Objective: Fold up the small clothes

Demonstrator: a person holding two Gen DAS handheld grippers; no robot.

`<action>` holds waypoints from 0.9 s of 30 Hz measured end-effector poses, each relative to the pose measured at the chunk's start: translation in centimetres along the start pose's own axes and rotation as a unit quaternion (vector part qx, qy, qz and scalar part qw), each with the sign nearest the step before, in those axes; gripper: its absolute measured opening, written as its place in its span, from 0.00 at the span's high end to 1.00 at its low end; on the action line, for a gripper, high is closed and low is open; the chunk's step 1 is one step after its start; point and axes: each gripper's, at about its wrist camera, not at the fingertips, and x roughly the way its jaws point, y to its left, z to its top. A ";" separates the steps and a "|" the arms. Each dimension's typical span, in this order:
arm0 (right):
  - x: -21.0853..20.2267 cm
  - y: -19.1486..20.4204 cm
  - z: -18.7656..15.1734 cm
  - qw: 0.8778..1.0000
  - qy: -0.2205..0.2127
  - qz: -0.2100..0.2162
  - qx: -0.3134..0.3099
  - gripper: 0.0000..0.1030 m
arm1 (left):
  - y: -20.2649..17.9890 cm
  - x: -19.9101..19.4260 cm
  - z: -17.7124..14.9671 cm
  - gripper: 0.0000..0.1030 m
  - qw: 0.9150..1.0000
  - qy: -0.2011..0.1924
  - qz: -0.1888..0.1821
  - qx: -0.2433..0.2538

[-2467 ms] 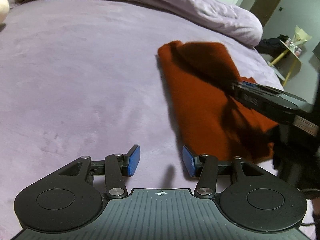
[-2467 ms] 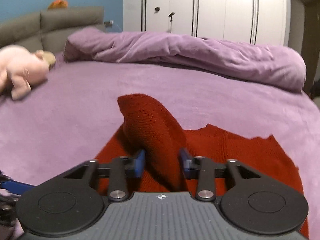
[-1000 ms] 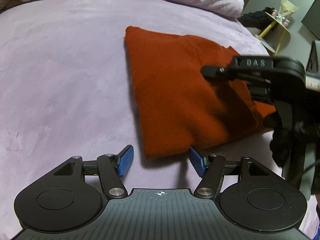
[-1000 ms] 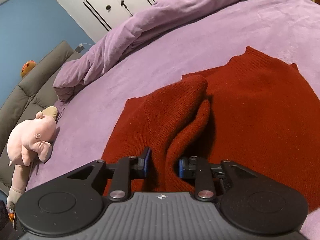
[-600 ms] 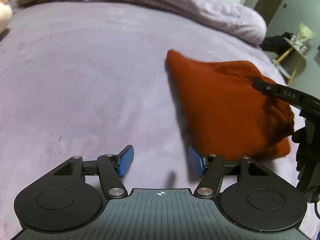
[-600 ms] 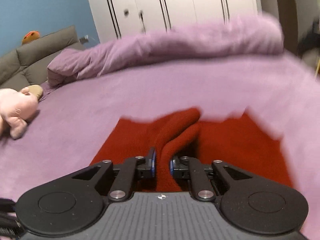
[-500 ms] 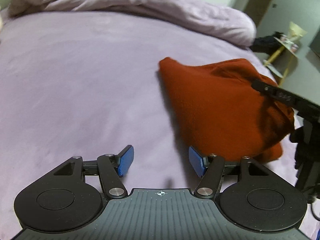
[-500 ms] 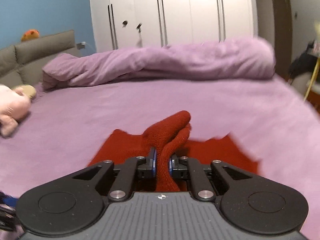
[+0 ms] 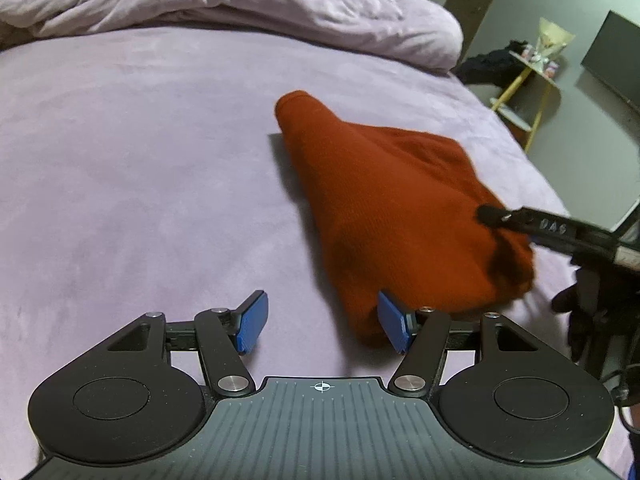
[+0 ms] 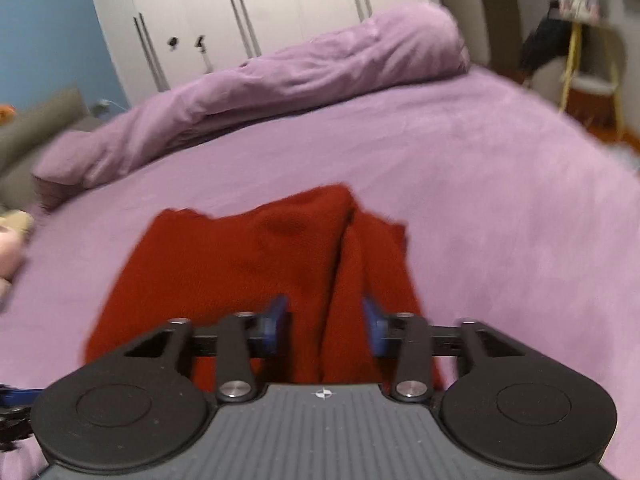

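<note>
A dark red knit garment point(image 9: 392, 208) lies folded and bunched on the purple bed point(image 9: 140, 152). It also shows in the right wrist view point(image 10: 248, 256). My left gripper point(image 9: 322, 326) is open and empty, just off the garment's near corner, with its right pad next to the cloth. My right gripper point(image 10: 324, 326) has its jaws apart, with a raised fold of the garment between the pads. The right gripper also shows at the garment's right edge in the left wrist view point(image 9: 486, 214).
A rolled purple duvet point(image 9: 240, 4) lies along the far side of the bed. White wardrobes point(image 10: 256, 12) stand behind. A yellow side table point(image 9: 532, 80) stands off the bed's right edge. A pink plush toy point(image 10: 8, 248) lies at the left.
My right gripper's jaws, shut on the garment's fold half a second ago, have opened. The garment has dropped and spread lower on the bed. My left gripper stayed open.
</note>
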 end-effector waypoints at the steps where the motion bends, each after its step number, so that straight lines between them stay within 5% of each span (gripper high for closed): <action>1: 0.0 -0.2 -0.3 1.000 0.006 0.011 -0.002 0.46 | -0.3 0.0 -0.3 0.36 1.000 0.000 -0.002 0.001; 4: 0.2 0.6 -0.9 1.000 0.000 0.006 -0.026 0.55 | -1.7 1.0 -0.7 0.36 1.000 0.019 0.003 0.020; 6: 0.6 1.4 -0.5 0.999 -0.004 0.009 -0.037 0.83 | -2.6 1.5 -0.8 0.36 0.999 0.027 -0.007 0.025; 8: 0.6 2.7 -0.2 0.997 -0.009 -0.015 -0.069 0.86 | -3.6 1.9 -0.7 0.35 0.999 0.023 -0.010 0.043; 13: -1.7 2.9 0.5 0.994 -0.067 -0.058 -0.069 0.88 | -4.5 3.9 -0.5 0.34 0.995 0.010 0.069 0.075; 17: 1.1 0.9 -1.0 0.990 -0.021 -0.112 -0.078 0.86 | -2.2 3.9 -0.2 0.30 0.999 0.024 0.040 0.007; 22: -0.1 -0.1 -0.6 0.997 -0.035 -0.069 -0.031 0.83 | -0.9 3.8 0.1 0.31 0.999 0.025 0.027 -0.024; 27: 0.3 0.7 -0.8 0.992 -0.028 -0.098 -0.075 0.84 | -1.3 2.9 0.3 0.32 0.999 0.000 0.047 -0.004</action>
